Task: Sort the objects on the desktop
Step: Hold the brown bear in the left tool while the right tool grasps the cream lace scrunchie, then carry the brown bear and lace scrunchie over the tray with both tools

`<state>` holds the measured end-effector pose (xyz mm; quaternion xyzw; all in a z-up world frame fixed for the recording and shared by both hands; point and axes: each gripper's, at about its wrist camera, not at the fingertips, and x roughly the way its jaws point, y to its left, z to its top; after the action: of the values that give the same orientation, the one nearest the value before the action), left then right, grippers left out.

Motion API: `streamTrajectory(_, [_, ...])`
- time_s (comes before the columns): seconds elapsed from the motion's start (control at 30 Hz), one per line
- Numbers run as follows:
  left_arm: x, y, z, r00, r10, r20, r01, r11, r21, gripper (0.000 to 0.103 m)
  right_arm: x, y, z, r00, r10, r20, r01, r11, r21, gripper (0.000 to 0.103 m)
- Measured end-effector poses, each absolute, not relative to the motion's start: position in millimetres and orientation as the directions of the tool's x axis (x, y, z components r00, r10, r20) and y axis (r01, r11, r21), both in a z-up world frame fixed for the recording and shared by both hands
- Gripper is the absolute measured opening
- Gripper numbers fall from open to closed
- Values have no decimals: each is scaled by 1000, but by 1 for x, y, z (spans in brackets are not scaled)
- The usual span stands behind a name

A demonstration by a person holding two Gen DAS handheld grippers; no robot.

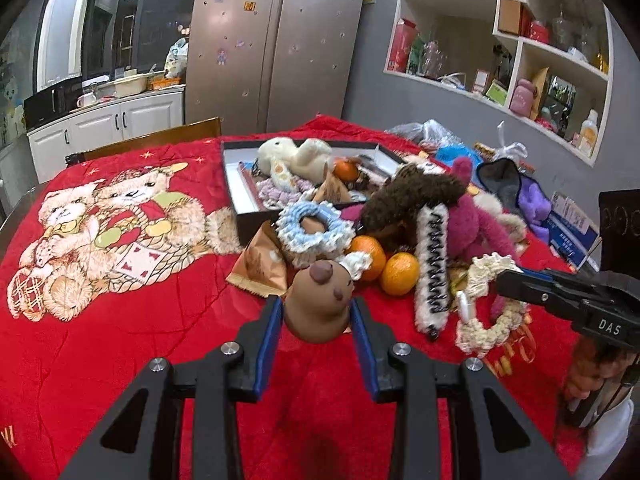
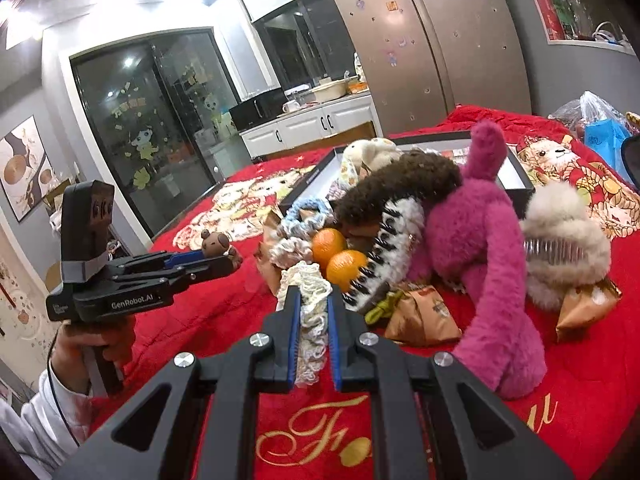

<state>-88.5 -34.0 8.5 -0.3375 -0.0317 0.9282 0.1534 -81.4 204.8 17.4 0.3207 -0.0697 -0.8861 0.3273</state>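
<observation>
My left gripper (image 1: pixel 316 304) is shut on a brown bear figurine (image 1: pixel 318 304), held above the red cloth; the figurine also shows in the right wrist view (image 2: pixel 216 243). My right gripper (image 2: pixel 313 300) is shut on a cream crocheted scrunchie (image 2: pixel 310 320), which also shows in the left wrist view (image 1: pixel 486 304). Ahead lie two oranges (image 1: pixel 384 266), a blue scrunchie (image 1: pixel 316 228), a white hair claw (image 1: pixel 432 268), a brown plush (image 1: pixel 412 196) and a magenta plush (image 2: pixel 492 256). An open black box (image 1: pixel 240 184) holds a cream plush toy (image 1: pixel 296 156) and an orange.
A red bear-print blanket (image 1: pixel 120 320) covers the table. Brown wrapped snack packets (image 1: pixel 260 268) lie by the pile. A beige fluffy hair claw (image 2: pixel 560 248) sits at right. Bags and purple items (image 1: pixel 532 200) crowd the far right edge. A fridge and shelves stand behind.
</observation>
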Motion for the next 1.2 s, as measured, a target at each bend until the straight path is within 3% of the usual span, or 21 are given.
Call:
streamTrajectory(0.67, [-92,-12,82,-768,319,-555,-292,-946,-139,35,-93,201,98,-644,-610,-463,554,-788,269,13])
streamTrajectory(1.2, [-183,17,107,-751,323,-575,-309,-943,-126,35,-169,193,157,-700,-561,-442,521,-824,223,13])
